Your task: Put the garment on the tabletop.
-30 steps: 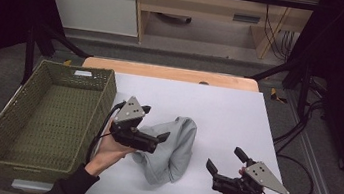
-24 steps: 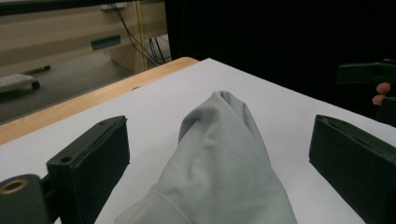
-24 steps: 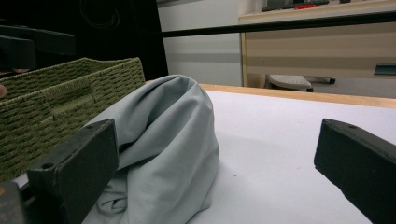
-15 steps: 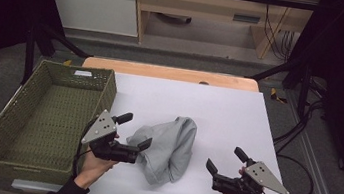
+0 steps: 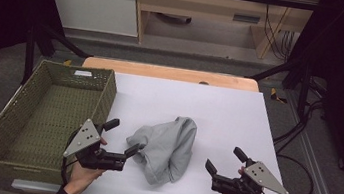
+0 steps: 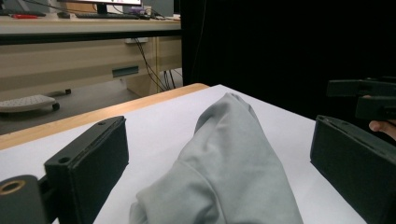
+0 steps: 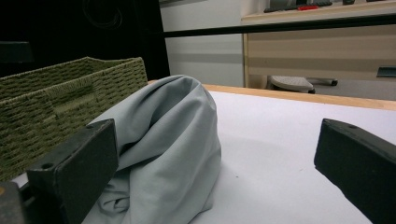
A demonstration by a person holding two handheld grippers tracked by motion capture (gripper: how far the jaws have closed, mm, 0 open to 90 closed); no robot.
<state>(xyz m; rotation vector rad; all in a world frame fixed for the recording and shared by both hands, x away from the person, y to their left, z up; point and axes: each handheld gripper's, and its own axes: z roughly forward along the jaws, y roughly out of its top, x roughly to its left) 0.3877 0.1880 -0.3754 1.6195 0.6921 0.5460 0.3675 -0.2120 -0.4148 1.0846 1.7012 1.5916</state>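
— On the white table (image 5: 238, 116), where exactly does the grey cloth (image 5: 165, 149) lie?

— Near the front edge, between the two grippers, just right of the woven basket (image 5: 39, 115). It is bunched into a long heap.

— Which way does its long axis run?

— From the near end by the front edge back and slightly right, narrowing toward the far side of the table.

— And the tongs?

— The left gripper (image 5: 124, 137) has its jaws apart, one tip touching or just beside the cloth's left edge. The right gripper (image 5: 224, 160) stands clear of it, jaws apart, holding nothing.
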